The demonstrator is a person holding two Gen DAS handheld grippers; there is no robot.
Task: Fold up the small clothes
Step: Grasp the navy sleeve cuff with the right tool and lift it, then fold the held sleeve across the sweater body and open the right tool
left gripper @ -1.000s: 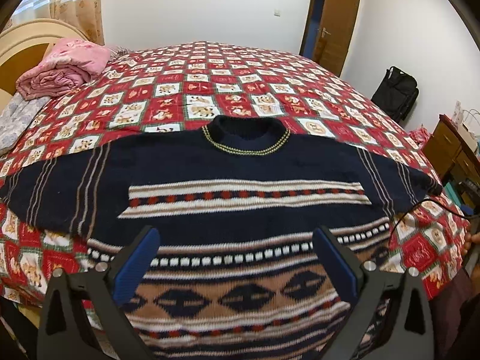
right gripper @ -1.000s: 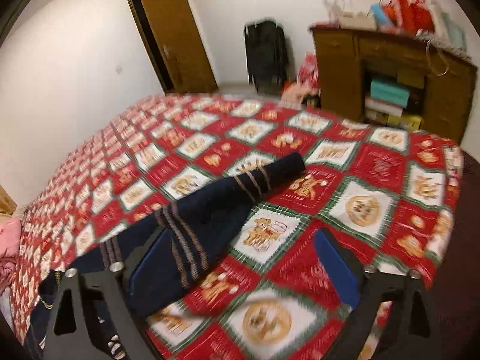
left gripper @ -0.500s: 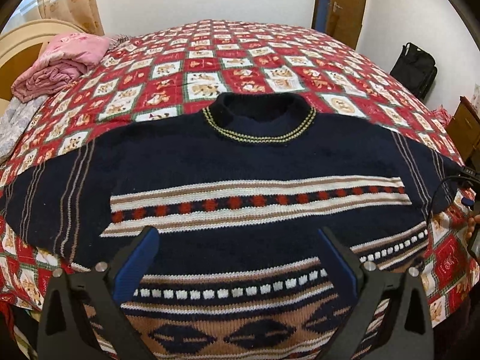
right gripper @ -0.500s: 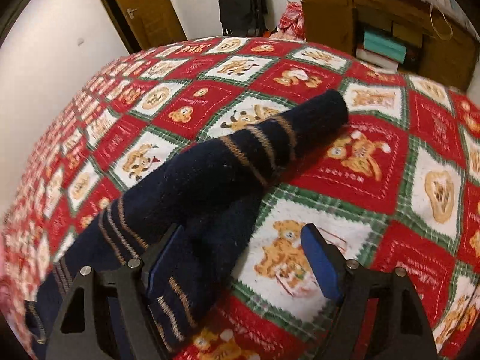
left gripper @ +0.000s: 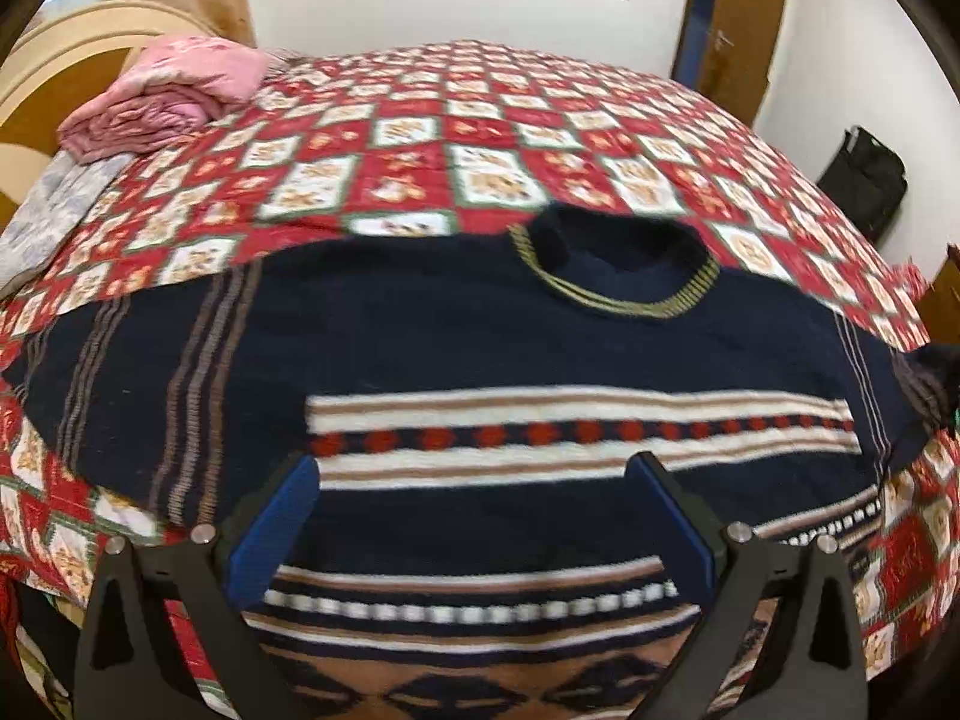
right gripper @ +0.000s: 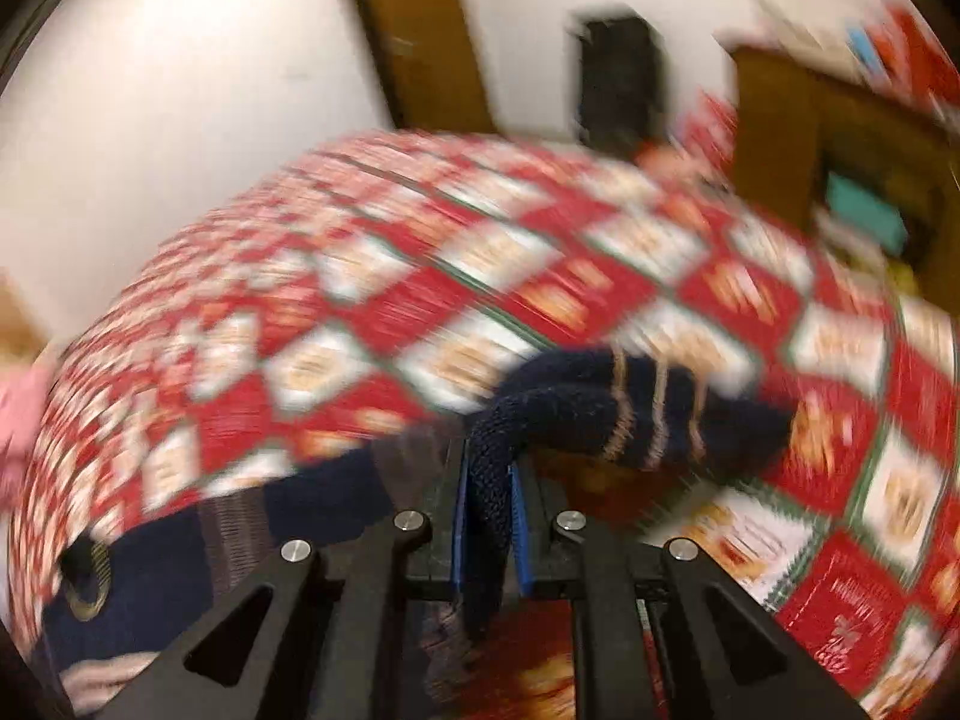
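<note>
A dark navy knitted sweater (left gripper: 480, 348) with white, tan and red bands lies flat, front up, on the bed, its collar (left gripper: 618, 264) pointing away. My left gripper (left gripper: 474, 516) hovers open over the lower chest, blue pads wide apart, nothing between them. In the right wrist view the sweater's sleeve (right gripper: 636, 414) is lifted off the quilt, and my right gripper (right gripper: 489, 492) is shut on it, the knit pinched between the blue pads. The cuff end droops to the right. The collar (right gripper: 84, 588) shows at the lower left there.
A red and white patchwork quilt (left gripper: 480, 138) covers the bed. Folded pink bedding (left gripper: 168, 96) lies at the far left by the headboard. A door (left gripper: 738, 12), a black bag (left gripper: 864, 180) and a wooden cabinet (right gripper: 840, 138) stand beyond the bed.
My right gripper closed on the sleeve and lifted it, swinging left; its view is now blurred. My left gripper drifted left over the sweater and stayed open.
</note>
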